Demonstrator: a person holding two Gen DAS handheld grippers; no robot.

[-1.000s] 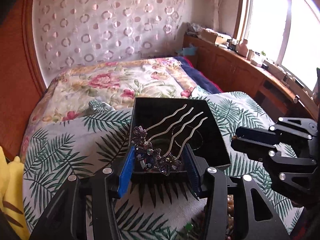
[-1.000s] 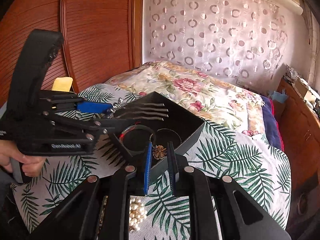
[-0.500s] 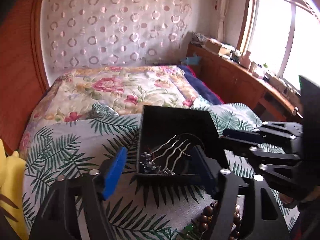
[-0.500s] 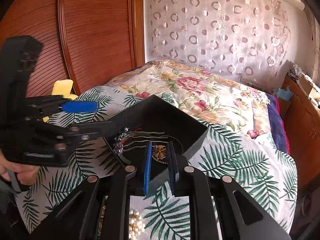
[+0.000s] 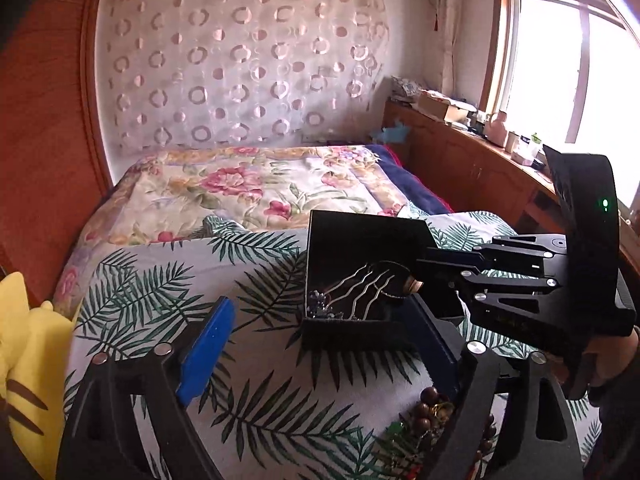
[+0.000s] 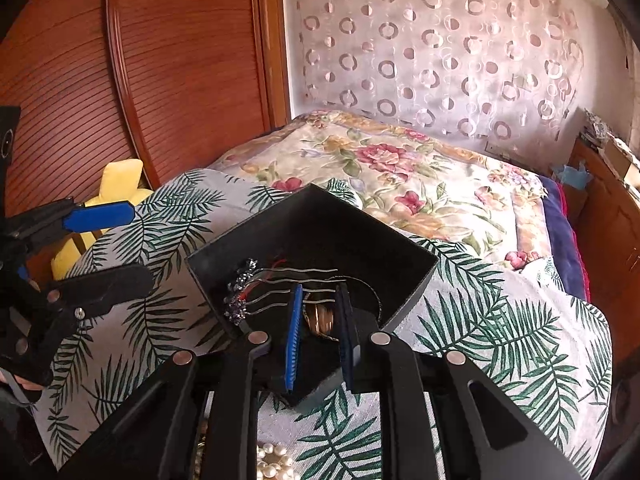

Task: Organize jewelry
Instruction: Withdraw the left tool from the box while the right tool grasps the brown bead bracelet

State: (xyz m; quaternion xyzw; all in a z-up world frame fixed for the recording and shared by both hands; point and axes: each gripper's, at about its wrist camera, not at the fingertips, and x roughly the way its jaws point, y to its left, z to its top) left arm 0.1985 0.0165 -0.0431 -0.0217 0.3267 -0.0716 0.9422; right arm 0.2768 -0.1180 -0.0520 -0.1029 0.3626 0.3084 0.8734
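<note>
A black open box [image 5: 360, 236] [image 6: 348, 232] stands on the palm-print cloth. Inside lies a silver hair comb [image 5: 360, 288] [image 6: 288, 280] with a dark jewelled head. My left gripper [image 5: 320, 344] is open and empty, just in front of the box. My right gripper [image 6: 320, 316] reaches into the box, its fingers [image 6: 294, 332] close together around a gold-brown piece [image 6: 320, 318] [image 5: 412, 284]. The right gripper also shows in the left wrist view [image 5: 432, 264].
Brown wooden beads and a green piece [image 5: 424, 420] lie near the left gripper. A pearl piece [image 6: 276, 460] lies under the right gripper. A yellow plush [image 5: 24, 360] [image 6: 116, 184] sits at the left. Floral quilt behind, wooden cabinet at the right.
My left gripper let go of the hair comb, which now lies in the box, opened wide and drew back. My right gripper moved deeper into the box with the gold piece.
</note>
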